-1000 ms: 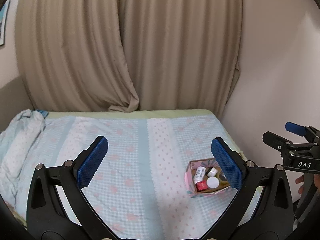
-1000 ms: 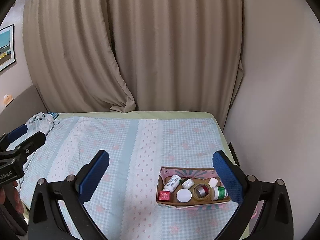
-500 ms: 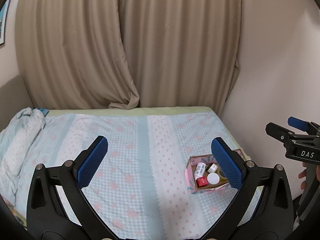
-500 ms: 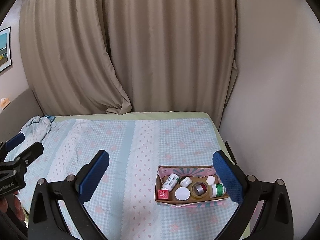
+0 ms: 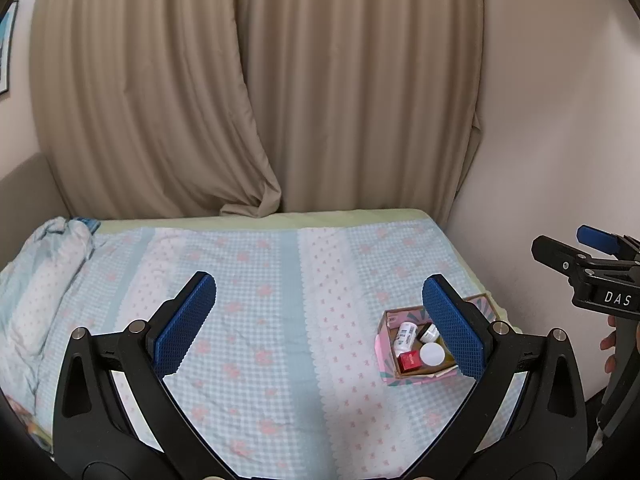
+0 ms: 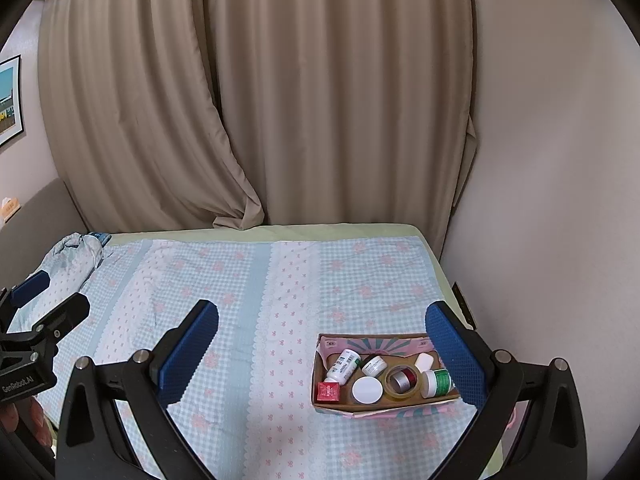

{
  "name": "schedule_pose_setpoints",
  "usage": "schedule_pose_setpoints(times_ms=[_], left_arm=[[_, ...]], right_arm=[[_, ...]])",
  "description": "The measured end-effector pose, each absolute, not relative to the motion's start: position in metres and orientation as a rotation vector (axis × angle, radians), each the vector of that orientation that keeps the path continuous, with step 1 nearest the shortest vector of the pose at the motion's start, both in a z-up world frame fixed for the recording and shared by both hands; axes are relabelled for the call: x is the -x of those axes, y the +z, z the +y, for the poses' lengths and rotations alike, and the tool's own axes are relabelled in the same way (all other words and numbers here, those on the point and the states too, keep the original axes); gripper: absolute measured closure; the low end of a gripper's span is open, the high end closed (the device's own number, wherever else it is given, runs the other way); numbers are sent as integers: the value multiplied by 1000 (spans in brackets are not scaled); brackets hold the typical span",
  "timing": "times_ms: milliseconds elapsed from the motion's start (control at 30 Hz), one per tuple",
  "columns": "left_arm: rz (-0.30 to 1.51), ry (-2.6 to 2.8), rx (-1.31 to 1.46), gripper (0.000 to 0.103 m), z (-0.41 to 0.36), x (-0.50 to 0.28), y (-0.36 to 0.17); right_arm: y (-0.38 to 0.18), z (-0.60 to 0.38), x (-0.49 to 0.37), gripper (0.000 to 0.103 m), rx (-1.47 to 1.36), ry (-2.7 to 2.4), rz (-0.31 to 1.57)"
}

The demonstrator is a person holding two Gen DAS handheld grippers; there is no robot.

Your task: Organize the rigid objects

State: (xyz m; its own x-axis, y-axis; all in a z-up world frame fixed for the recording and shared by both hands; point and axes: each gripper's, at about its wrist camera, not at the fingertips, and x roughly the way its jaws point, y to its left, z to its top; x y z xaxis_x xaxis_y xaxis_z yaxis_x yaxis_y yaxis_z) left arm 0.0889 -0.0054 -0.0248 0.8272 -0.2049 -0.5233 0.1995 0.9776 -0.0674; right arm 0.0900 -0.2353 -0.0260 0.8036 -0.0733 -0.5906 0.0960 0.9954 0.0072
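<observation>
A shallow cardboard box [image 6: 334, 405] with a pink patterned rim sits on the bed near its right edge; it also shows in the left wrist view [image 5: 383, 372]. Inside lie a white bottle [image 6: 343, 365], a red cube [image 6: 328, 391], a white round lid [image 6: 367, 390], a tape roll [image 6: 401, 379], a green-labelled jar [image 6: 436, 383] and small white jars. My left gripper [image 5: 319, 322] is open and empty, high above the bed. My right gripper [image 6: 322, 348] is open and empty, above and short of the box.
The bed [image 6: 256, 280] has a blue checked sheet with pink flowers. A bundled quilt [image 5: 36, 276] lies at its left. Beige curtains [image 6: 256, 100] hang behind. A bare wall [image 6: 540, 200] runs close along the right side.
Both grippers have drawn back and up from the bed, so the box looks smaller and farther. Both stay open and empty.
</observation>
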Motion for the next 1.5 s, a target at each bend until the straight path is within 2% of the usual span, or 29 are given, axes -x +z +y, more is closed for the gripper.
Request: schedule_pose_setpoints(times_ms=[1500], left_arm=[[518,-128,9,0,7,-89,-27]], right_arm=[[-24,-231,-95,0,-19,-72,625]])
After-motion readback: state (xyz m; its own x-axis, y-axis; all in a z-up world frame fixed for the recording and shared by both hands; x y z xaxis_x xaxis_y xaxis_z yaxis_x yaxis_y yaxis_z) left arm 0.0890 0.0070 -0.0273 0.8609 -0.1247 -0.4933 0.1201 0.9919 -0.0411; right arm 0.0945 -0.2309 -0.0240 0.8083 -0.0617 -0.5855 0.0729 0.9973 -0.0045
